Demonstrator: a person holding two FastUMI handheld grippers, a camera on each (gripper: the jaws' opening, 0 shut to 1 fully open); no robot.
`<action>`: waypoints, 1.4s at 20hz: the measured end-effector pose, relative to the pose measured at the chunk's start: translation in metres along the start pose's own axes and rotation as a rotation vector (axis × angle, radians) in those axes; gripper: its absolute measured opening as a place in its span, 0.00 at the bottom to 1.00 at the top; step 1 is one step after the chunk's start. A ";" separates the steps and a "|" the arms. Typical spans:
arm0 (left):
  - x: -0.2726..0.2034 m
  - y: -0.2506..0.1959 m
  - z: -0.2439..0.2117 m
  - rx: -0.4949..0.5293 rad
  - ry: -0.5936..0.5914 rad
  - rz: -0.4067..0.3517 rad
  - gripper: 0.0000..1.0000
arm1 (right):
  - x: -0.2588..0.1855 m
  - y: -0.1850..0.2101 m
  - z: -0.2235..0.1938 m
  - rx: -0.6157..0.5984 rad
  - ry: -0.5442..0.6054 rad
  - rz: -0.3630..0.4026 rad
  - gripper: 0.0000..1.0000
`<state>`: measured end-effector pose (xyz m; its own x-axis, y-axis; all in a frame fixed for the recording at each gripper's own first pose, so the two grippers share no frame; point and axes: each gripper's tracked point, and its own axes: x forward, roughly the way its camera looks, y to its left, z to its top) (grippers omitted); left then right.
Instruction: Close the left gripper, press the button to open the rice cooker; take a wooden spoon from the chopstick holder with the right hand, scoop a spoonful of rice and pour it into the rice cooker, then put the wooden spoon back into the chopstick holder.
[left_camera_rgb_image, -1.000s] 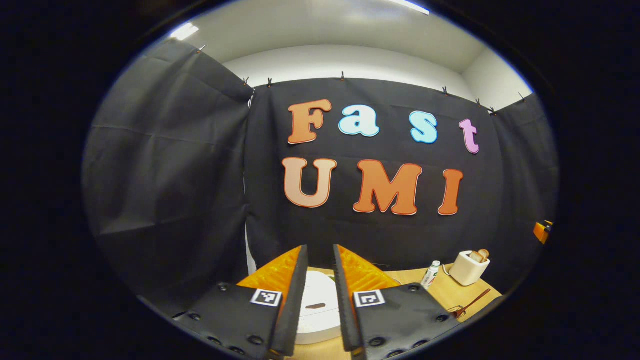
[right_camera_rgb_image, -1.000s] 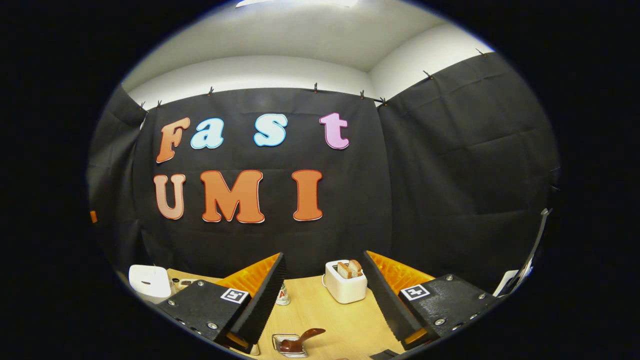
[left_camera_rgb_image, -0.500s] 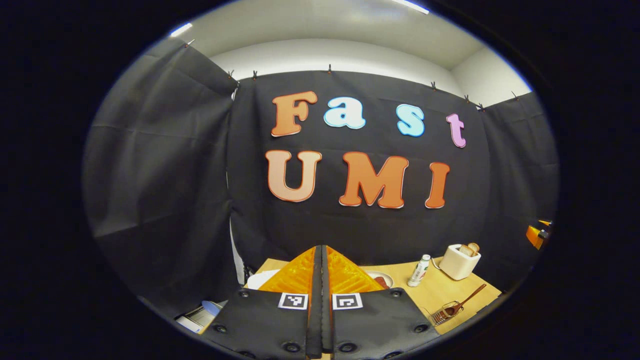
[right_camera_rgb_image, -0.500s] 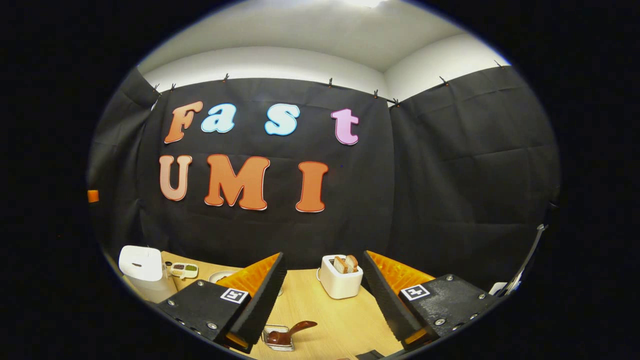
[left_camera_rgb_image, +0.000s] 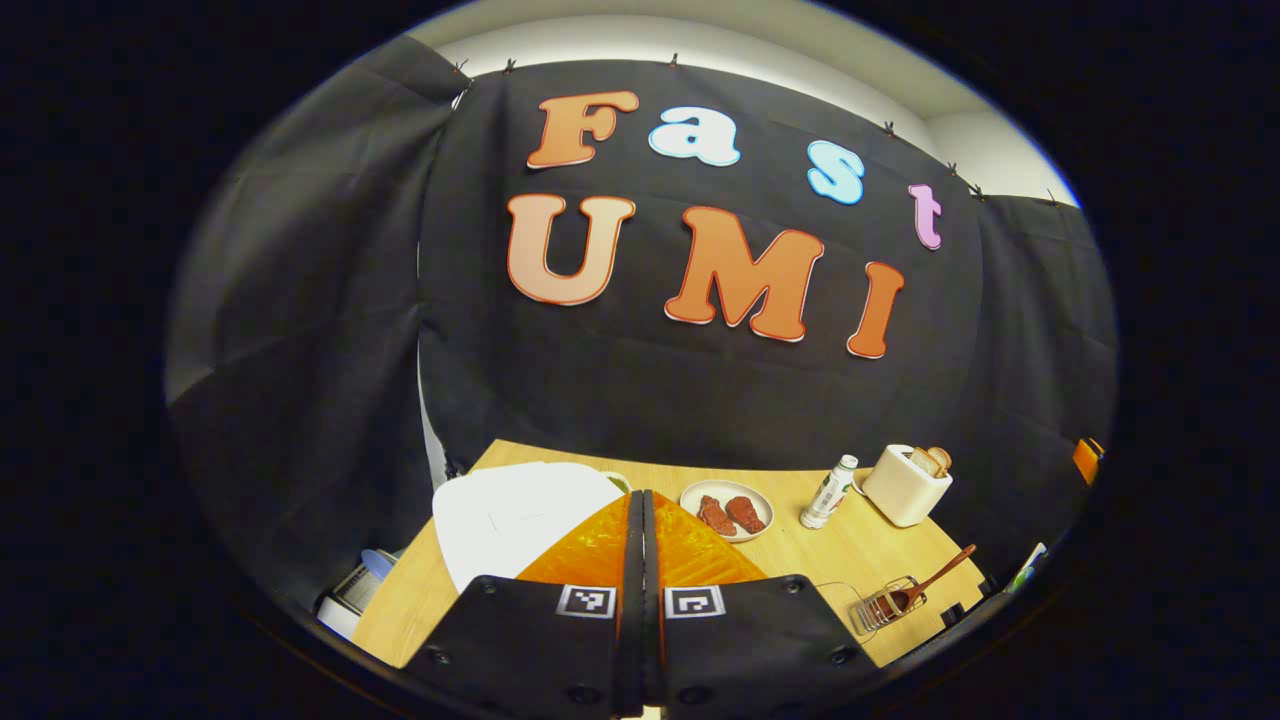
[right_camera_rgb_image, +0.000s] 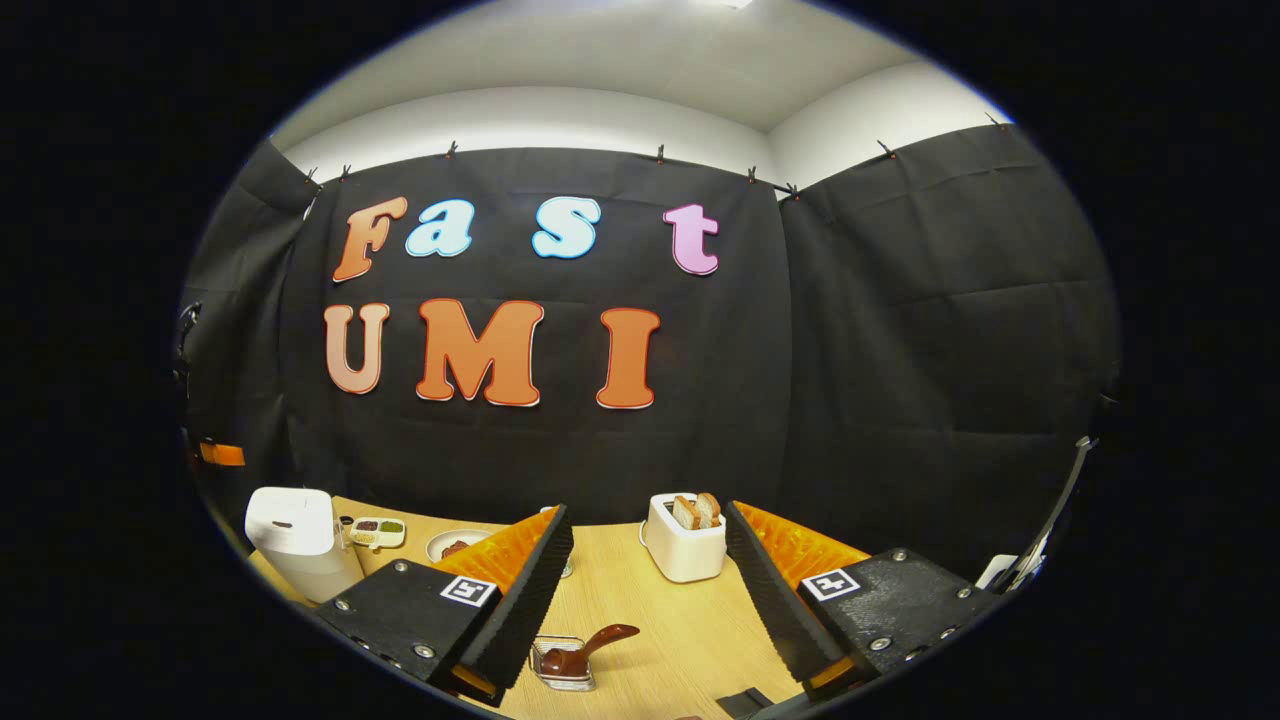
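The white rice cooker (left_camera_rgb_image: 500, 520) stands at the table's near left with its lid down. My left gripper (left_camera_rgb_image: 643, 495) is shut with nothing between its fingers, and it hovers over the cooker's right side. Whether it touches the lid is hidden. In the right gripper view the rice cooker (right_camera_rgb_image: 298, 540) stands far left. A wire chopstick holder (right_camera_rgb_image: 562, 668) holds the brown wooden spoon (right_camera_rgb_image: 592, 643) just ahead of my right gripper (right_camera_rgb_image: 647, 515), which is open and empty. In the left gripper view the holder (left_camera_rgb_image: 880, 607) and spoon (left_camera_rgb_image: 938, 583) sit at the table's right edge.
A white toaster (right_camera_rgb_image: 685, 545) with bread slices stands mid-table at the back. A plate (left_camera_rgb_image: 727, 508) of red meat and a small bottle (left_camera_rgb_image: 828, 492) lie between cooker and toaster. A small divided dish (right_camera_rgb_image: 377, 531) sits beside the cooker. The wooden table (right_camera_rgb_image: 660, 620) ends near my right gripper.
My left gripper has gone from open to shut and has tilted down over the rice cooker. The right gripper stays open and has barely shifted.
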<state>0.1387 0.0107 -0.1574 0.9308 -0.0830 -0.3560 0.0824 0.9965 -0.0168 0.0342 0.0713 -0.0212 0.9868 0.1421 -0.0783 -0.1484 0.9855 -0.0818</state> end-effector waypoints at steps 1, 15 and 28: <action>0.008 0.003 -0.011 0.007 0.018 0.008 0.04 | -0.002 -0.005 -0.003 -0.003 0.004 -0.006 0.95; 0.066 0.037 -0.100 -0.048 0.195 0.058 0.04 | -0.002 -0.012 -0.012 -0.007 0.034 -0.034 0.95; 0.050 0.036 -0.048 0.020 0.093 0.107 0.04 | 0.003 0.005 -0.016 0.010 0.043 0.002 0.95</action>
<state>0.1708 0.0430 -0.2210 0.8977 0.0259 -0.4398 -0.0071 0.9990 0.0444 0.0349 0.0752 -0.0379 0.9826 0.1406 -0.1210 -0.1500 0.9861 -0.0720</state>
